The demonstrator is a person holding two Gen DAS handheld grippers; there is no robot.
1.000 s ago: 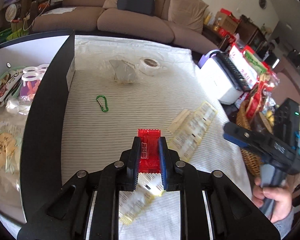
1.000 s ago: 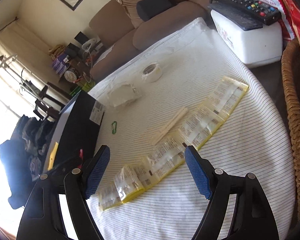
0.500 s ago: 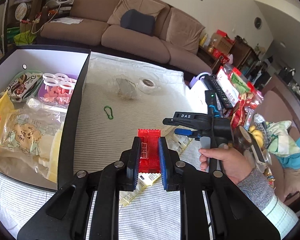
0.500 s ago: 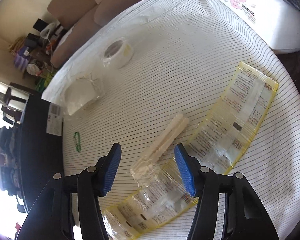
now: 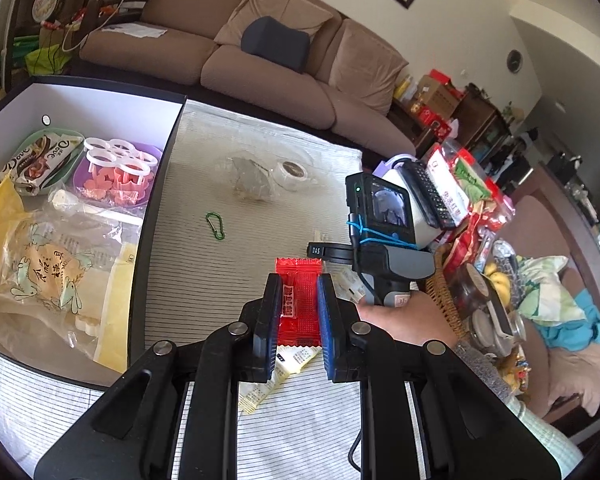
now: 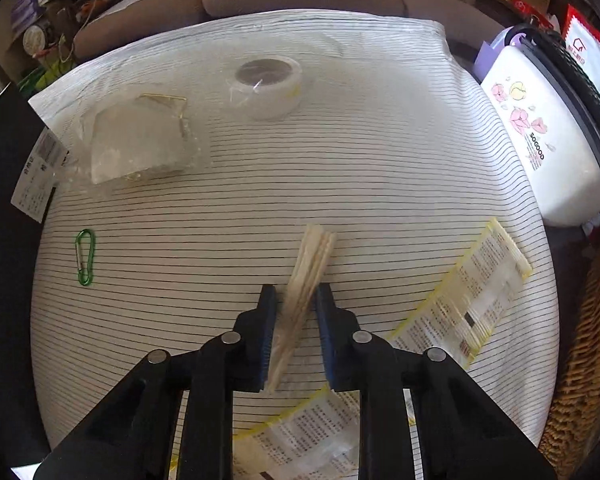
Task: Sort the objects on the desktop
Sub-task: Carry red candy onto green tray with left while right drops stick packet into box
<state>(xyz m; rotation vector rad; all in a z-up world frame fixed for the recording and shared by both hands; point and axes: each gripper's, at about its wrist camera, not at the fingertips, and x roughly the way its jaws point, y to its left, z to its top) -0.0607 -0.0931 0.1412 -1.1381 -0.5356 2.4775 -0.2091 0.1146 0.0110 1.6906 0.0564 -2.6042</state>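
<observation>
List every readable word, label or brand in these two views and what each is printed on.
"Dove": chocolate bag in the box.
"DAS": right gripper arm, seen from the left wrist.
"SOGOOD": white floral container.
Chinese print on the red packet in the left gripper, the yellow sachet strip and the box's white label: too small or blurred to read.
</observation>
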